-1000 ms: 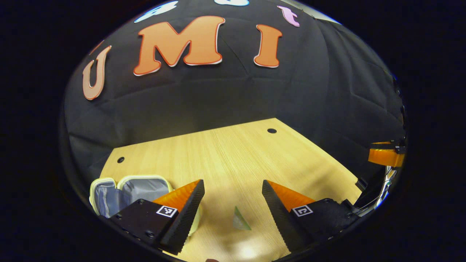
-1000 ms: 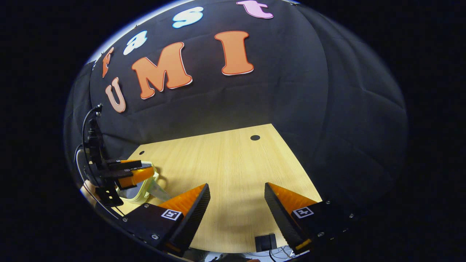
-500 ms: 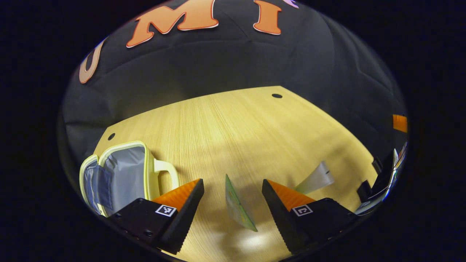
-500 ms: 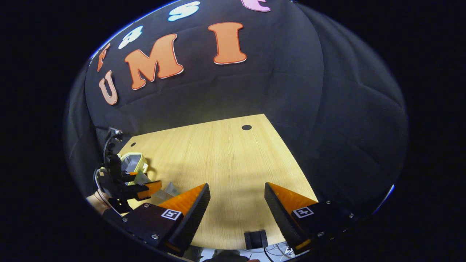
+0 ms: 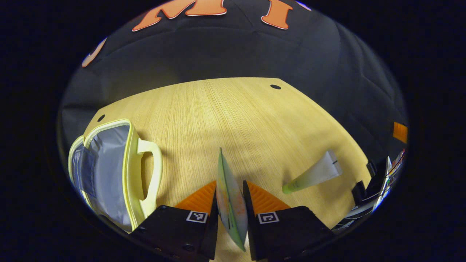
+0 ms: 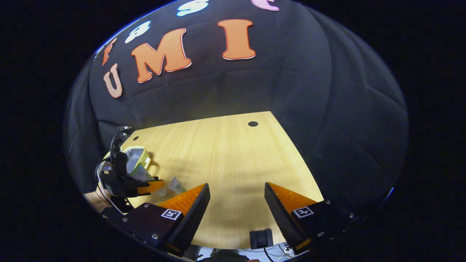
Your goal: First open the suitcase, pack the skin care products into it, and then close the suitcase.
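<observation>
The left gripper [image 5: 230, 203] is clamped on a flat packet [image 5: 228, 193], held edge-on between both fingers at 6 o'clock of the left gripper view. The suitcase [image 5: 109, 171] lies open at 8 o'clock, grey lining exposed, handle [image 5: 151, 171] facing the packet. The right gripper [image 6: 236, 203] stands with fingers wide apart, holding nothing, over bare table [image 6: 225, 153].

Risk: the packet is thin and gripped near one end; it could pivot or slip out during the carry to the suitcase. In my judgement the handle and raised rim lie directly on the path and could catch the packet's edge if the approach is low.

Surroundings: a tube [image 5: 313, 174] lies on the table at 3 o'clock, well apart from the suitcase, not yet packed. Cables and fittings [image 5: 378, 185] sit at the table's right edge.
</observation>
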Available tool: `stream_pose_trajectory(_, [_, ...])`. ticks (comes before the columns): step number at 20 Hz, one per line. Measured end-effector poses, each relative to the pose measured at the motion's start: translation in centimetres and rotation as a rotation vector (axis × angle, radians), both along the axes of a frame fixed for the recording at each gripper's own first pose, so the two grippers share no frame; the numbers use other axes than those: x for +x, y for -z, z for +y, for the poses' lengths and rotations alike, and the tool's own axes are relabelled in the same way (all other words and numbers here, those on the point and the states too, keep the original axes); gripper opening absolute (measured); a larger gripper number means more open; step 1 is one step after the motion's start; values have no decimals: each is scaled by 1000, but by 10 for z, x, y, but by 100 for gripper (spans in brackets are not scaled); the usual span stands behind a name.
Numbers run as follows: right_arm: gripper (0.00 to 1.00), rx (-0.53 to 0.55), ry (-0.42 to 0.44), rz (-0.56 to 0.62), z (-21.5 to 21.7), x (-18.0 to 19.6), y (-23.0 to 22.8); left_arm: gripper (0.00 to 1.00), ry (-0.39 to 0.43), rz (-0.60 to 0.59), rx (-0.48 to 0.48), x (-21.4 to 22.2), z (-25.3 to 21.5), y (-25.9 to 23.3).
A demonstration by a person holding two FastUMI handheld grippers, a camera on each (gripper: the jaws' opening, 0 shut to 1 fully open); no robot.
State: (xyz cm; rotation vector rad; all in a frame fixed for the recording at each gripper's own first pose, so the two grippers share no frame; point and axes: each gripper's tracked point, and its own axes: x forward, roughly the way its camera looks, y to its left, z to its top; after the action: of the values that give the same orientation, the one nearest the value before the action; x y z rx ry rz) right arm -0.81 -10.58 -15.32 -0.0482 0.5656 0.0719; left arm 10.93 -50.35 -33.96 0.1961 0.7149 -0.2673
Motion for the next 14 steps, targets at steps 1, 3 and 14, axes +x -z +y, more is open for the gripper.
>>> stream_pose_trajectory(1, [95, 0, -22, -7, 9, 1, 0, 35, 3, -4, 10, -5, 5, -10])
stream_pose_trajectory(3, [95, 0, -73, -17, 30, 6, 3, 35, 2, -9, 6, -18, 10, -28])
stream_pose_trajectory(14, [96, -27, -374, 198, 139, 18, 118, 35, -137, -40, 9, -80, 89, -98])
